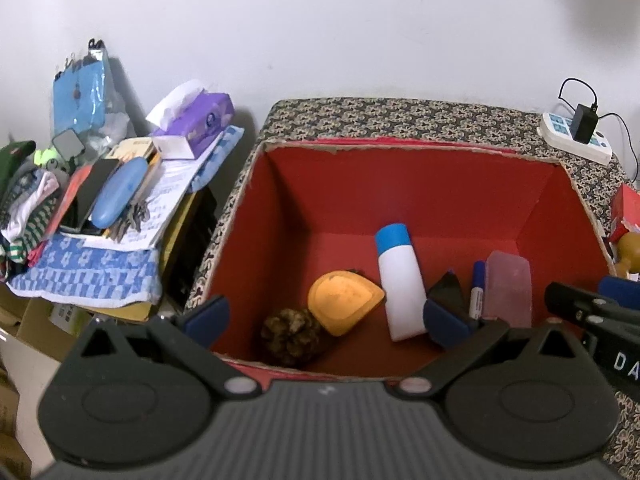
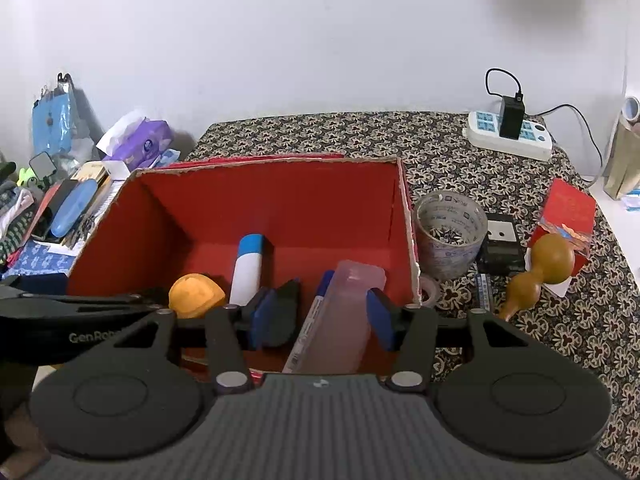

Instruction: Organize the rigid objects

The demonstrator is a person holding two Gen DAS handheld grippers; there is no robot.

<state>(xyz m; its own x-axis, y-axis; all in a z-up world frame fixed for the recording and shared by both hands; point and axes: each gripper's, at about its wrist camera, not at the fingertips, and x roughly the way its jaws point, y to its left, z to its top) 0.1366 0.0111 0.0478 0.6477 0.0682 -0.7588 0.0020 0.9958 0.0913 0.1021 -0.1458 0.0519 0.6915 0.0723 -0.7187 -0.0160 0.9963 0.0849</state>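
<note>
Both claws hover over the red box (image 2: 280, 204), left claw (image 1: 326, 318) spread wide, right claw (image 2: 320, 316) half open, both empty (bottle (image 1: 400, 280), pink case (image 2: 348, 312) lie inside; gourd (image 2: 540, 272) outside).

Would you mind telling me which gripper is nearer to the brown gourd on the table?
Right. The right gripper hovers over the red box's right end, next to the gourd outside it. The left gripper hangs over the box's left part, farther away.
</note>
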